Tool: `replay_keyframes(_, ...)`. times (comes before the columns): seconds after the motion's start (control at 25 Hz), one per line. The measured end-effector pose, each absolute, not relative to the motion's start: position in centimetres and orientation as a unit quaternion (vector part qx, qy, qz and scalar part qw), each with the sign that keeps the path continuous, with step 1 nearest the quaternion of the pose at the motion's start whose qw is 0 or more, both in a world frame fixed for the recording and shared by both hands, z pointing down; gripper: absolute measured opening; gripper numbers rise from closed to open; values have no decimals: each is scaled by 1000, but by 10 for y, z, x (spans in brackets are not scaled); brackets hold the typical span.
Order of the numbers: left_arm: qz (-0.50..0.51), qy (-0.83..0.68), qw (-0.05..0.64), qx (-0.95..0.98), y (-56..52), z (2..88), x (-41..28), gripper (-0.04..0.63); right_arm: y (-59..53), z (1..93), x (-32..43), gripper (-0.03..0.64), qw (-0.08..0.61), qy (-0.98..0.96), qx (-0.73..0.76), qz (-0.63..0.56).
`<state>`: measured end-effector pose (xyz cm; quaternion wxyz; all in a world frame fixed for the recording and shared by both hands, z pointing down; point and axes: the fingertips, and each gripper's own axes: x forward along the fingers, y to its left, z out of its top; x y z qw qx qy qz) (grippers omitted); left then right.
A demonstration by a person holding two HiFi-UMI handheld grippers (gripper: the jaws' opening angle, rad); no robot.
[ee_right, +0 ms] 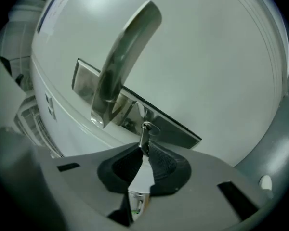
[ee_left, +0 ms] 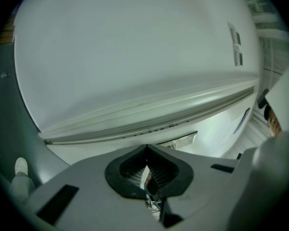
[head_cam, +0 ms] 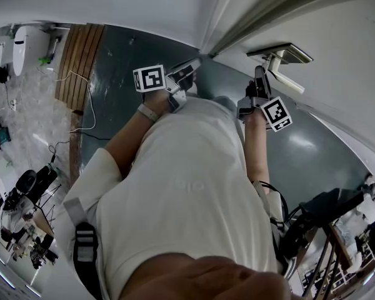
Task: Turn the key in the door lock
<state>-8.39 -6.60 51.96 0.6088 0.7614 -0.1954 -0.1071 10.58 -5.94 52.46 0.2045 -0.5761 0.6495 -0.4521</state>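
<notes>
The right hand-held gripper (ee_right: 144, 149) is closed on the key (ee_right: 144, 138). Its two dark pads pinch the flat end of the key from both sides, so the jaws stand only a little apart. The key sticks out of the lock (ee_right: 147, 126), and the lock sits in a long metal plate (ee_right: 176, 129) on the white door (ee_right: 212, 57). The silver door handle (ee_right: 123, 61) is fixed to the same plate, just beside the lock, and reaches away from it. The gripper touches only the key, not the handle.

In the head view the right hand-held gripper (head_cam: 260, 75) is held up against the door (head_cam: 350, 61), right under the door handle (head_cam: 286, 74).

The left hand-held gripper (ee_left: 147, 150) is closed all the way. Its pads meet at the tips and there is nothing between them. It points at a plain white part of the door and touches nothing. In the head view this left hand-held gripper (head_cam: 189, 69) is out in front of the person (head_cam: 187, 186), well apart from the handle, above the dark floor (head_cam: 115, 80).
</notes>
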Motion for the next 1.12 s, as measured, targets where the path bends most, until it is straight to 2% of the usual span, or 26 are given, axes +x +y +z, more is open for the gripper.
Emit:
replay_keyframes(0.52,-104,-202,612,758,-67,521,-85,6,-56,531,109,48,395,546,-465,-575)
replay_keyframes(0.68,-106,-198,614,756,-67,523,-85,6,-57,531,110,39,484,492,-397,-605)
replay_keyframes(1.12,-100,-201,615,756,-67,523,-82,6,-57,533,111,40,493,493,-386,-604)
